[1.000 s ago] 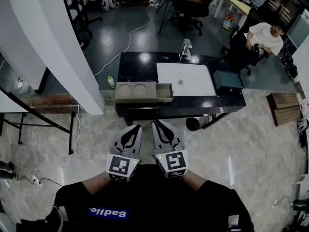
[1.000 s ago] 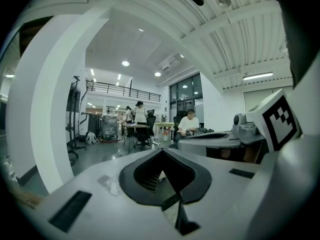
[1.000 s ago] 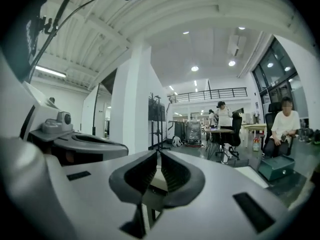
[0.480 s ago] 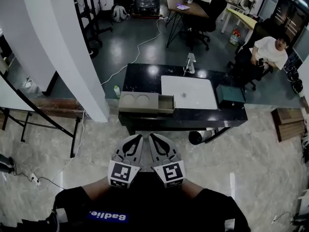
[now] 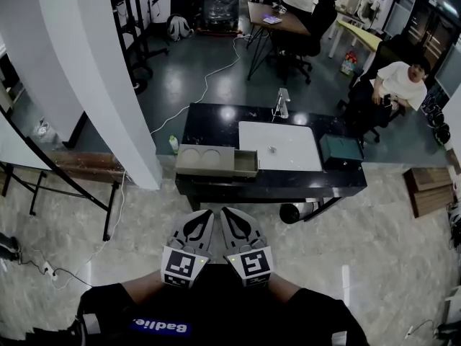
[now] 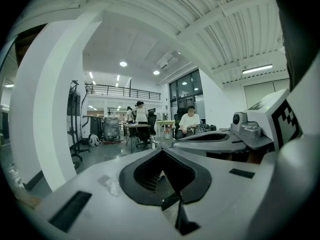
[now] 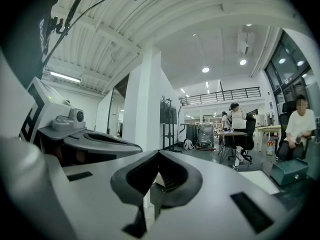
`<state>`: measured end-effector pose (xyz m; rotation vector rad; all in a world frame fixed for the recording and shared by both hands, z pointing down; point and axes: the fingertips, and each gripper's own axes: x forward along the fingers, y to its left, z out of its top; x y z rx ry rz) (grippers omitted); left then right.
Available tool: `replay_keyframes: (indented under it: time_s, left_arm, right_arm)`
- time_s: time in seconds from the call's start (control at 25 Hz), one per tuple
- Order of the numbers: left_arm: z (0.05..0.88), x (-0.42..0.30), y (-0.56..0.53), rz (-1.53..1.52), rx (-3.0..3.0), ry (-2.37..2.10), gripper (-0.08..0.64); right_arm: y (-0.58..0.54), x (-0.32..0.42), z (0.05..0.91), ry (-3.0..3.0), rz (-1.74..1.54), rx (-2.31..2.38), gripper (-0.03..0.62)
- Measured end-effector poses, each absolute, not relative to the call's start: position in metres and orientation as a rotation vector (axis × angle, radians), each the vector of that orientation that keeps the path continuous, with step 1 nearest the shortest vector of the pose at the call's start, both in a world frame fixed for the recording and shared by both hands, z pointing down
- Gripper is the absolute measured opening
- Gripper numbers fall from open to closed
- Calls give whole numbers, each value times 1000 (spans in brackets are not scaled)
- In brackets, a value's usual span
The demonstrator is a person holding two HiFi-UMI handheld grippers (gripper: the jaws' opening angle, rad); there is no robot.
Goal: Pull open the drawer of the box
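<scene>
A beige box (image 5: pixel 205 161) with two round hollows on top lies at the near left edge of a black table (image 5: pixel 216 117). Its drawer (image 5: pixel 245 163) stands pulled out to the right, dark inside. My left gripper (image 5: pixel 201 215) and right gripper (image 5: pixel 228 214) are held side by side close to my body, well short of the table, both shut with nothing in them. In the left gripper view my left gripper (image 6: pixel 161 150) points out across the room. The right gripper (image 7: pixel 159 153) likewise shows its jaws closed together.
A white mat (image 5: pixel 279 146) and a dark green case (image 5: pixel 341 151) lie on the table. A white pillar (image 5: pixel 108 71) stands at the left, with a small bottle (image 5: pixel 173 144) by the table's corner. A person (image 5: pixel 400 85) sits at the far right. Wooden pallets (image 5: pixel 431 191) lie right.
The table and box have slid lower and a little farther in the head view. Both grippers stay shut together near my body. The drawer looks the same.
</scene>
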<state>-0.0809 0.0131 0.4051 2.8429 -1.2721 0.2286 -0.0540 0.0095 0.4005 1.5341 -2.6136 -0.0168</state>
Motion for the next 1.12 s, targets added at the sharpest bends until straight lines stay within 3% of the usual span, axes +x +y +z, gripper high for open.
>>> replay_keyframes:
  time_s: [1.12]
  left_arm:
    - [405, -78, 16, 223, 2829, -1286, -14]
  right_arm:
    - [13, -46, 405, -2607, 20, 1518, -1]
